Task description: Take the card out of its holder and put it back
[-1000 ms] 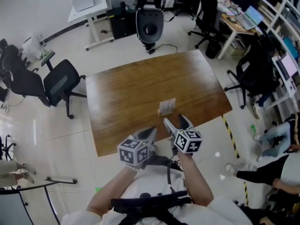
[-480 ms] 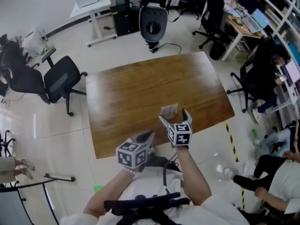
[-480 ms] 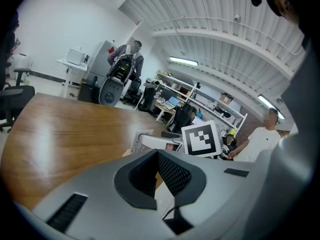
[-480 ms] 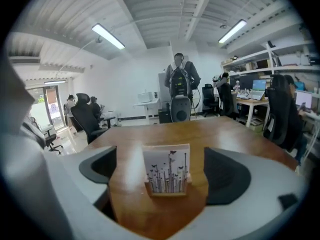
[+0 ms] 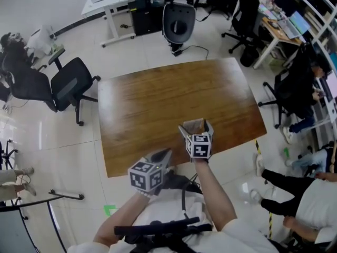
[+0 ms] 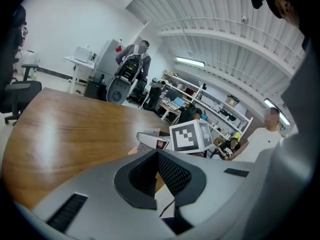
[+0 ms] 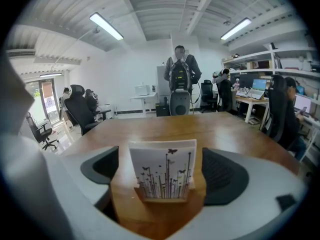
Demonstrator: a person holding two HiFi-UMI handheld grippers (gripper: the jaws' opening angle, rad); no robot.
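Right gripper view: the card [image 7: 162,166] stands upright in its wooden holder [image 7: 163,200] near the desk [image 7: 215,129] edge. It sits between the jaws of the right hand-held gripper [image 5: 196,127], which have just been opening and stand wide, touching nothing. To do this step well, close on the card's upper part only, clear of the holder, then lift straight up. The left hand-held gripper [image 6: 156,159], closed and empty, could steady the holder.

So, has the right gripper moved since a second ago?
Yes: the right gripper went forward from the table's near edge to straddle the card; its jaws have just been opening, and are not touching it.
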